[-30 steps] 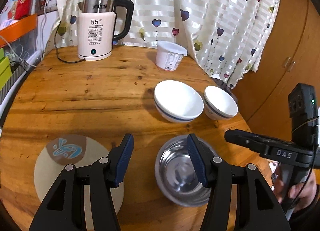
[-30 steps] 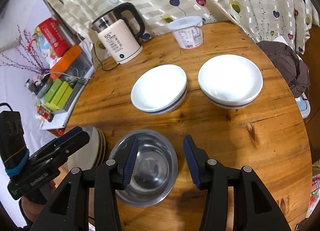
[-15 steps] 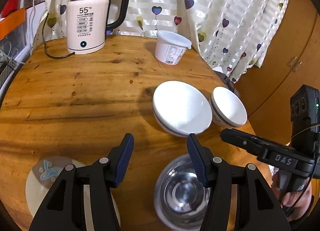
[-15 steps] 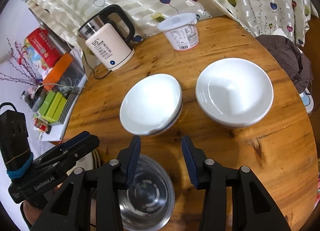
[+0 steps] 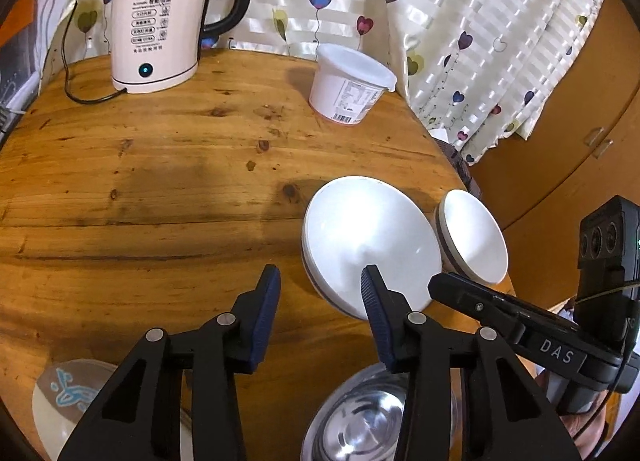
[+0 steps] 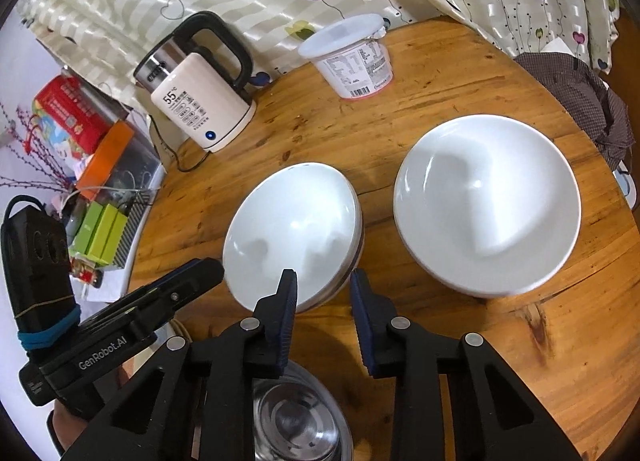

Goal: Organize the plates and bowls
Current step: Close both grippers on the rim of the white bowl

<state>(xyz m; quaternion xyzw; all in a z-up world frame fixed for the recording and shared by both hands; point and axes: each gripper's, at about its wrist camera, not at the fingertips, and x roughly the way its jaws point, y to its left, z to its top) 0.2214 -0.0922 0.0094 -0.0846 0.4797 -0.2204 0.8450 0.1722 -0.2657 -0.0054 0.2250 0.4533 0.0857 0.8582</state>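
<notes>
A round wooden tabletop [image 5: 152,189] stands against a striped curtain [image 5: 460,21] printed with hearts. On it, two white bowls sit side by side. The left white bowl [image 6: 294,229] lies right ahead of both grippers. The left gripper [image 5: 320,281] has its right-hand fingertip [image 5: 370,281] over this bowl's near inside wall and its other fingertip over bare wood beside the rim; its jaws have just been closing yet stand apart, and whether a pad touches the bowl cannot be told. The right gripper [image 6: 322,279] straddles the near rim of the same bowl, one fingertip [image 6: 288,285] over the inside, the other just outside it; its jaws have just been closing too, a narrow gap remains, and the pads do not visibly press the rim. The right white bowl [image 6: 486,205] sits just to the right of the right gripper's tips, close beside the first bowl, though contact cannot be judged. A steel bowl [image 6: 296,417] lies under the right gripper's body, nearer than the tips. A stack of pale plates [image 5: 60,401] with a blue mark lies beneath the left gripper, to its left. Farther ahead stand a lidded white tub [image 6: 352,57] and, left of it, an electric kettle [image 6: 196,101] showing 55
</notes>
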